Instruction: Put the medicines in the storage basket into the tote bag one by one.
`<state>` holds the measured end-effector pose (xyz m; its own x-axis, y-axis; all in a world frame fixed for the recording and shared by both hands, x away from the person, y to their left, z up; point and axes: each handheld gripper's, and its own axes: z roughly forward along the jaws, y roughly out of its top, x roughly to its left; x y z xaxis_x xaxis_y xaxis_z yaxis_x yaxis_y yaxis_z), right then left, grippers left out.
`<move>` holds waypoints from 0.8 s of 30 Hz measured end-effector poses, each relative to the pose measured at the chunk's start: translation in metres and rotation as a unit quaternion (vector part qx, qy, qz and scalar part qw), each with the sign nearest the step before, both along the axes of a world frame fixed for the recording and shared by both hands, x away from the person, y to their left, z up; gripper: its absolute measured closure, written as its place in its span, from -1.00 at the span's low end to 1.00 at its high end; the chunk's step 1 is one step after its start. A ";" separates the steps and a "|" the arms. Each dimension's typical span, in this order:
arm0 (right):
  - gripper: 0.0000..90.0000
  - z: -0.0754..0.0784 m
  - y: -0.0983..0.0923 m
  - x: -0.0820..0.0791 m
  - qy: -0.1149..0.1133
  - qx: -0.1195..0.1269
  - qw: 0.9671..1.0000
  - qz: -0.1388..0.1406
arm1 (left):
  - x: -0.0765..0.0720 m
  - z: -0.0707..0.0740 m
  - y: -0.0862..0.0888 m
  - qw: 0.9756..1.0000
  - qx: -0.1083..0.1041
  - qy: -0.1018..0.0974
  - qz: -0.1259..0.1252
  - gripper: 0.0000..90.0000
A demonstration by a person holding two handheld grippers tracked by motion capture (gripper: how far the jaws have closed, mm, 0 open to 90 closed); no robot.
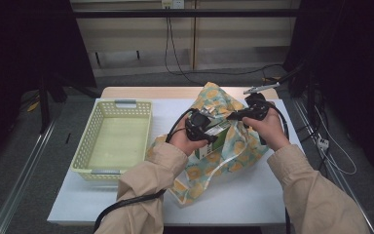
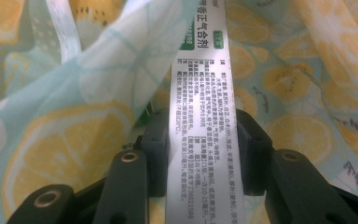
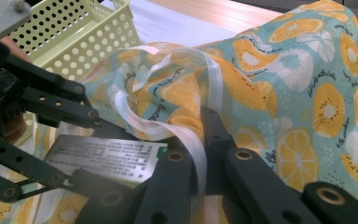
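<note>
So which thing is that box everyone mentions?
On the white table, right of the yellow basket, lies a lemon-print cloth bag. The box pokes from its mouth, clamped in the left gripper: white and green with small print.

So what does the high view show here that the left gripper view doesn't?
The high view takes in the yellow basket on the white table, both sleeves, and the right gripper shut on the fruit-print bag at its mouth. The left gripper view brings the box close enough to see its printed side panel, pinched between the left gripper pads. Both views share the box, the bag and the left gripper.
</note>
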<state>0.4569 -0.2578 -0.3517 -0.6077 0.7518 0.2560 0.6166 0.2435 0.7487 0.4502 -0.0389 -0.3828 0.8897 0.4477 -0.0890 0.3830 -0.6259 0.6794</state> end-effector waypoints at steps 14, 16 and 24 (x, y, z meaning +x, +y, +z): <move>1.00 0.000 -0.002 0.000 0.001 0.002 1.000 -0.003 | 0.010 -0.007 -0.022 1.000 -0.017 -0.008 0.008 0.39; 1.00 0.000 -0.003 0.000 0.001 0.001 1.000 -0.002 | 0.011 -0.011 -0.026 0.999 -0.034 -0.005 0.013 0.39; 1.00 -0.004 -0.004 0.000 0.003 0.003 1.000 -0.001 | 0.003 -0.007 -0.023 0.999 -0.045 0.011 0.020 -0.44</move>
